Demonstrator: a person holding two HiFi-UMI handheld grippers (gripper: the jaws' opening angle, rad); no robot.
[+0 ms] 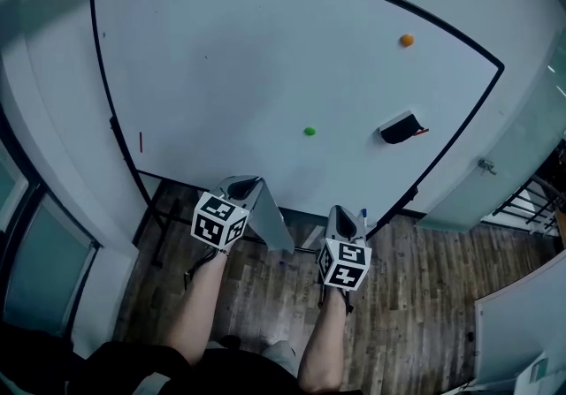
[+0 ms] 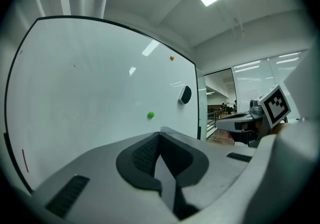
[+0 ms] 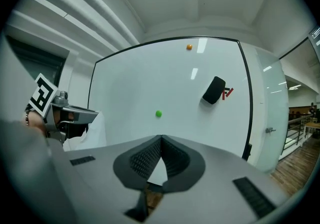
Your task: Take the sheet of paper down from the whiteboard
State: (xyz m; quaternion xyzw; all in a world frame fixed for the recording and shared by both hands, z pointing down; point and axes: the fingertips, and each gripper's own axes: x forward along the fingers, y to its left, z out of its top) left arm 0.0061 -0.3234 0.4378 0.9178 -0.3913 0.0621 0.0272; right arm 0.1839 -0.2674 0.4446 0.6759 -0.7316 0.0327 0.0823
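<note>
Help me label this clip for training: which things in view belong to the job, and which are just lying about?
Job: sheet of paper, gripped by the left gripper; whiteboard.
Lying about: green magnet; orange magnet; black eraser.

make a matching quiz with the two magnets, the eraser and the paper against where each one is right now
Things:
1. orange magnet
2. green magnet
3. black eraser
4. sheet of paper

Places:
A. gripped between the fingers of the left gripper, off the whiteboard
B. on the whiteboard, right beside a red mark
C. highest of the things on the whiteboard
D. on the whiteboard, left of the black eraser

Pairs: 1-C, 2-D, 3-B, 4-A
</note>
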